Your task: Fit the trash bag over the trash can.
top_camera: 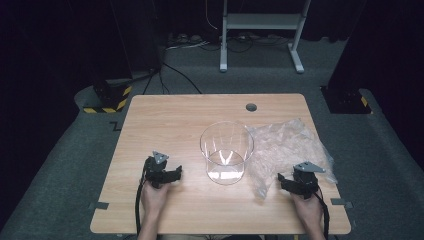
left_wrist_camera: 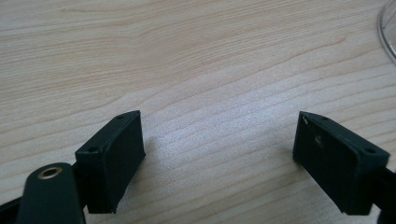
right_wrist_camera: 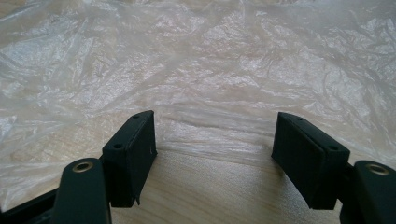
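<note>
Black two-jawed tongs [top_camera: 172, 176], grey three-cornered plates, trailing black cables

Held low in each hand, near the body: left gripper [top_camera: 172, 175] with jaws spread wide, nothing between; right gripper [top_camera: 285, 181] likewise gaping, empty, both pointed forward.

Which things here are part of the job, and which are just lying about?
In the job:
- clear plastic bag, crumpled, at the open right gripper
- clear round container, upright, mid-table
- left gripper, open over bare wood

Lying about:
- white stand on the floor behind the table
- cables on the floor
</note>
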Tool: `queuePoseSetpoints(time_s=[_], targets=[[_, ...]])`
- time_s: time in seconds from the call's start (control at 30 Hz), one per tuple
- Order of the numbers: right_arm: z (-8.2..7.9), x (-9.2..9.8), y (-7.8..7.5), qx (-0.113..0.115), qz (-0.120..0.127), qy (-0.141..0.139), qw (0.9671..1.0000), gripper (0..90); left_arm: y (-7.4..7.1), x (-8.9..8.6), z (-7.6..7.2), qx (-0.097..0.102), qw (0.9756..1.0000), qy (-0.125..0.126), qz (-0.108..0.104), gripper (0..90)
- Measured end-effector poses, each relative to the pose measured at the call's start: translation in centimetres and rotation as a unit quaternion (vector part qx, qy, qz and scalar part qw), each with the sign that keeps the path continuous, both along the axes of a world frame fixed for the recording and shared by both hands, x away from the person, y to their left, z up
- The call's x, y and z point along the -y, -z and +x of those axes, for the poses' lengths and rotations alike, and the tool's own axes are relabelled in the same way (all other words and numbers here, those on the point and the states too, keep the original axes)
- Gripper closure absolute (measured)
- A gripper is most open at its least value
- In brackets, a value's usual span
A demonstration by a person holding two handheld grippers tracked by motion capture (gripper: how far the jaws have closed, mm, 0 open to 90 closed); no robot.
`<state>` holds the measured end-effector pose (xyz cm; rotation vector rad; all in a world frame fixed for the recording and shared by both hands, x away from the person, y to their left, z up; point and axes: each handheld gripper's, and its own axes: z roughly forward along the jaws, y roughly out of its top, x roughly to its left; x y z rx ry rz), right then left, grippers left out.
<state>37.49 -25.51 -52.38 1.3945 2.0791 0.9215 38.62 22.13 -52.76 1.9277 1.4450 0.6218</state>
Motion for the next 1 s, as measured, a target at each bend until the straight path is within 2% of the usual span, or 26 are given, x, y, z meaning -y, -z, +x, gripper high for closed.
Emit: queuePoseSetpoints(time_s=[0.5,0.83,0.87,0.93,1.0], targets=[[0.01,-0.01,0.00,-0.001,0.000,0.004,1.0000,29.0,0.01,0.06,0.03,0.000,1.0000,-0.002,0.001,16.4],[-0.31,-0.29,-0.04,-0.003,0.002,0.026,0.9997,29.9,0.01,0.06,0.02,0.000,1.0000,-0.002,0.001,16.4],[-0.29,-0.32,-0.13,-0.008,0.000,0.028,0.9996,30.6,0.01,0.06,0.02,0.000,1.0000,-0.002,0.001,16.4],[-0.44,-0.35,-0.43,-0.003,-0.006,0.036,0.9993,33.2,0.01,0.06,0.02,0.000,1.0000,-0.002,0.001,16.4],[-0.51,-0.22,-0.75,0.004,0.007,0.037,0.9993,33.5,0.00,0.06,0.03,0.000,1.0000,-0.002,0.001,16.4]])
